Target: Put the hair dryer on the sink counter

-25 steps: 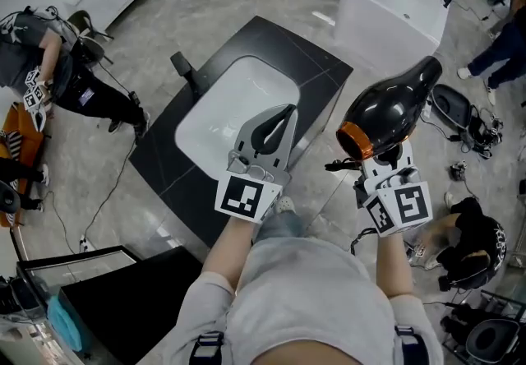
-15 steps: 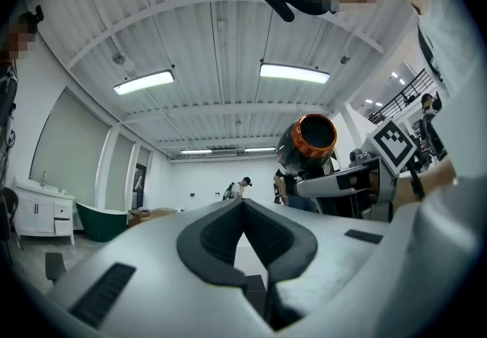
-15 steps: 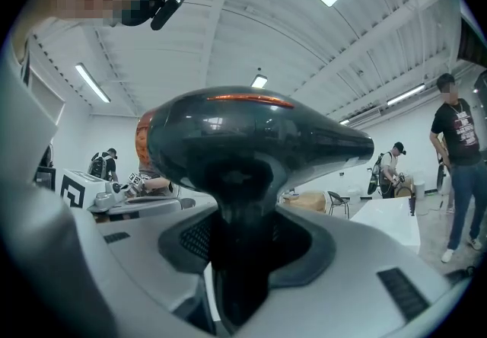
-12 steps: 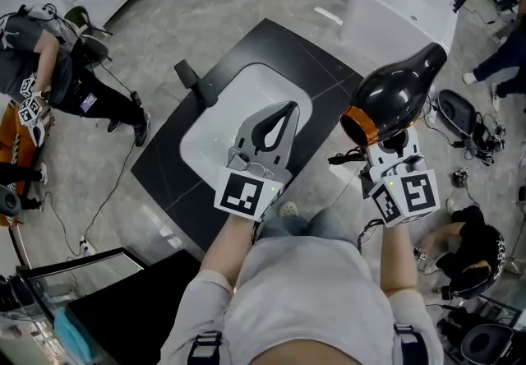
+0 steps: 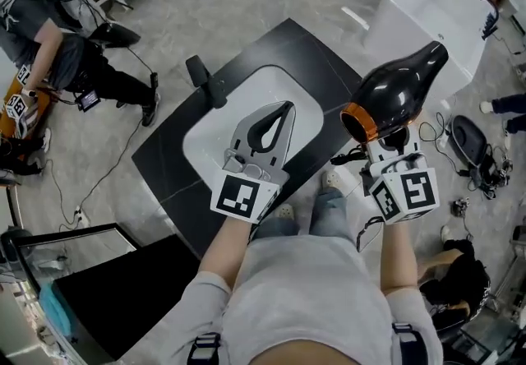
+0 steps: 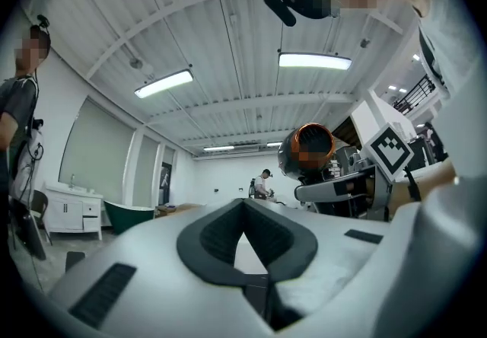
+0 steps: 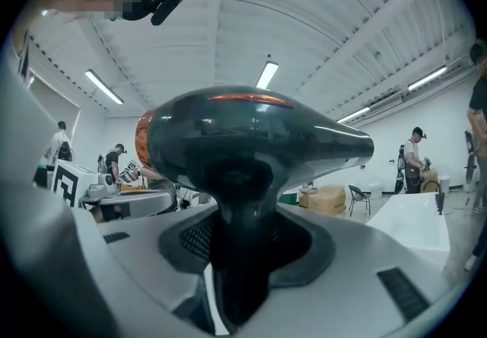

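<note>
A black hair dryer (image 5: pixel 396 85) with an orange rear ring is held upright by its handle, and my right gripper (image 5: pixel 394 144) is shut on that handle. It hangs above the floor just off the right edge of the black sink counter (image 5: pixel 306 49). In the right gripper view the dryer's body (image 7: pixel 251 138) fills the middle and its handle drops between the jaws. My left gripper (image 5: pixel 278 118) is shut with nothing in it, over the white basin (image 5: pixel 209 137). From the left gripper view the dryer (image 6: pixel 307 151) shows to the right.
A black faucet (image 5: pixel 205 80) stands at the basin's far left side. A white bathtub (image 5: pixel 431 10) sits at the upper right. A person (image 5: pixel 70 55) crouches at the left. Cables and gear (image 5: pixel 468 141) lie on the floor at the right. A dark cabinet (image 5: pixel 99 289) is at the lower left.
Both grippers have travelled forward with the person toward the counter. The left one now hangs over the basin. The dryer stays in the right gripper's hold.
</note>
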A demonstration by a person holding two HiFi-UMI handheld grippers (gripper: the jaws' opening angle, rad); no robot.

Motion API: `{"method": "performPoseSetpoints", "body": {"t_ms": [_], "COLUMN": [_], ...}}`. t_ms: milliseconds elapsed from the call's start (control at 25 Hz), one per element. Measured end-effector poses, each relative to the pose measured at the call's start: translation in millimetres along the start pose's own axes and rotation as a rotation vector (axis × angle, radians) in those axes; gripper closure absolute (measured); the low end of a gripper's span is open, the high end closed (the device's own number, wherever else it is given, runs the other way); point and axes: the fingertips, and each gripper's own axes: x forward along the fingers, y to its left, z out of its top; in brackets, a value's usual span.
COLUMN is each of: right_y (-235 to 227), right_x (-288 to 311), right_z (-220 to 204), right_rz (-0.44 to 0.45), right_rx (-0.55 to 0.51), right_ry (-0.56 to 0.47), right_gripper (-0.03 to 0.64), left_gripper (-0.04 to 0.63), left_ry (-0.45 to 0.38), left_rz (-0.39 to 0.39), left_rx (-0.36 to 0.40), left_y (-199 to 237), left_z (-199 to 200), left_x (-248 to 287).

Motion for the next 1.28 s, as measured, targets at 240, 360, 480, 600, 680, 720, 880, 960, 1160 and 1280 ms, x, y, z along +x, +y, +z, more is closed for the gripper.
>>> {"method": "performPoseSetpoints", "body": {"t_ms": [240, 360, 480, 600, 680, 720, 880, 960, 1160, 1280], "right_y": [-27, -40, -52, -61, -66, -68, -71, -73, -81, -78], "right_x": [43, 65, 89, 109, 121, 127, 146, 153, 171, 183], "right_z": [-2, -6, -14, -23, -30, -35, -53, -62, -87, -98], "right_rz": [0.130, 0.197, 0.259, 0.318, 0.357, 0.377, 0.438, 0.462, 0.512, 0.538], "right_rx": [-0.008, 0.000, 0.024, 0.036, 0.039, 0.042, 0.060, 0.070, 0.086, 0.085], "right_ry": [0.027, 0.046, 0.075, 0.101, 0.123, 0.136, 0.189, 0.214, 0.267, 0.296], "right_gripper": [0.437, 0.437, 0.437, 0.437, 0.437, 0.437, 0.437, 0.437, 0.437, 0.437], "left_gripper": [0.583, 0.583, 0.583, 0.583, 0.583, 0.583, 0.583, 0.583, 0.583, 0.583], "left_ry": [0.020, 0.032, 0.033, 0.040, 0.047, 0.051, 0.066, 0.071, 0.078, 0.092], "left_rz": [0.118, 0.179, 0.252, 0.301, 0.338, 0.359, 0.425, 0.455, 0.522, 0.555], "left_rx": [0.025, 0.024, 0.015, 0.020, 0.021, 0.020, 0.015, 0.016, 0.013, 0.011], "left_y": [13, 19, 26, 31, 32, 33, 34, 33, 32, 34], "left_z": [-3, -8, -13, -20, -25, -27, -35, -36, -45, -50], "left_x": [33, 50, 64, 77, 82, 84, 89, 90, 95, 93]}}
